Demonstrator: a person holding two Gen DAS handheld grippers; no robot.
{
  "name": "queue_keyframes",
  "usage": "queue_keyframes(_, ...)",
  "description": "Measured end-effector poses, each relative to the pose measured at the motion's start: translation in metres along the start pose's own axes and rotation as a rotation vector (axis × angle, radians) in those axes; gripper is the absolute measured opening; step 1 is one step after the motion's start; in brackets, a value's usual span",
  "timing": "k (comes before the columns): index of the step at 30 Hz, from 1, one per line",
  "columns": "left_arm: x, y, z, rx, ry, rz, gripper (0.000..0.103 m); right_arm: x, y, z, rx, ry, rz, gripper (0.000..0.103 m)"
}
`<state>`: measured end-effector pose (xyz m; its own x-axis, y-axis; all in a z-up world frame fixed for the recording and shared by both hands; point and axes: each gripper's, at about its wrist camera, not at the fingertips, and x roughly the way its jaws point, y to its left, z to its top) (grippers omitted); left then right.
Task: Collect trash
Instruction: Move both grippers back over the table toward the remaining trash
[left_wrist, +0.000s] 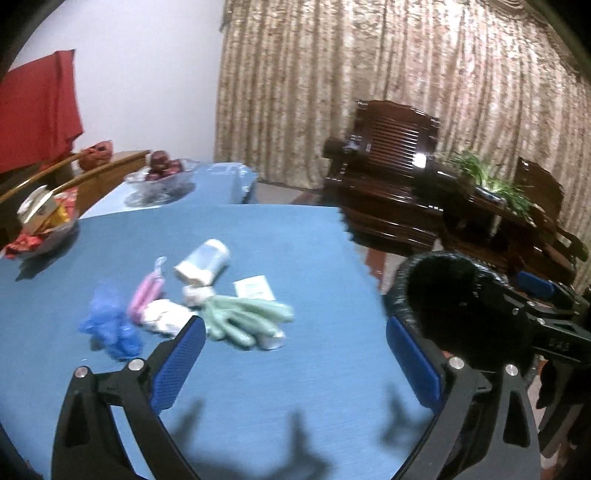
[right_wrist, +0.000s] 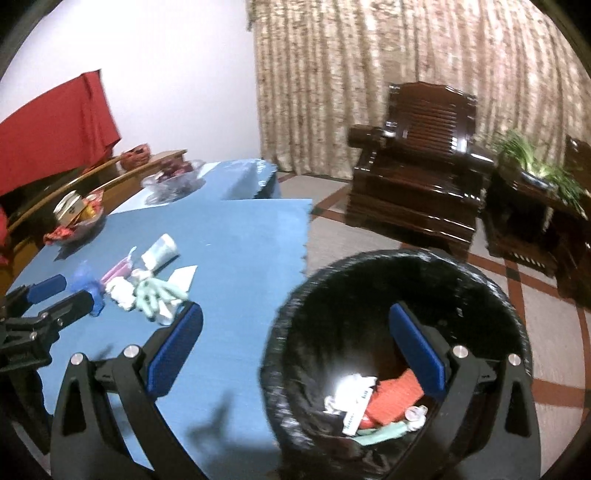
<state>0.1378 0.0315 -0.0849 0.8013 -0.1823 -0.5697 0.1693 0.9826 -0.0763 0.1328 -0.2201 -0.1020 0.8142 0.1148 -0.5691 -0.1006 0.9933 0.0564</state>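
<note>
Bin (right_wrist: 399, 325) just beside table (right_wrist: 258, 258) edge; left claw (left_wrist: 295, 354), right claw (right_wrist: 303, 350) wide, empty.

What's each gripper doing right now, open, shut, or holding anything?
Left gripper: open, nothing between its jaws.
Right gripper: open, holding nothing.
</note>
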Motion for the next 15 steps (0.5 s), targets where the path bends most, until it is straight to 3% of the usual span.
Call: queue_keyframes(15, -0.008, 0.097, -0.015, -0.092, 0.005, 0.164, 0.096, 0.047, 0.08, 0.012, -0.07, 0.004, 0.121, 0.098)
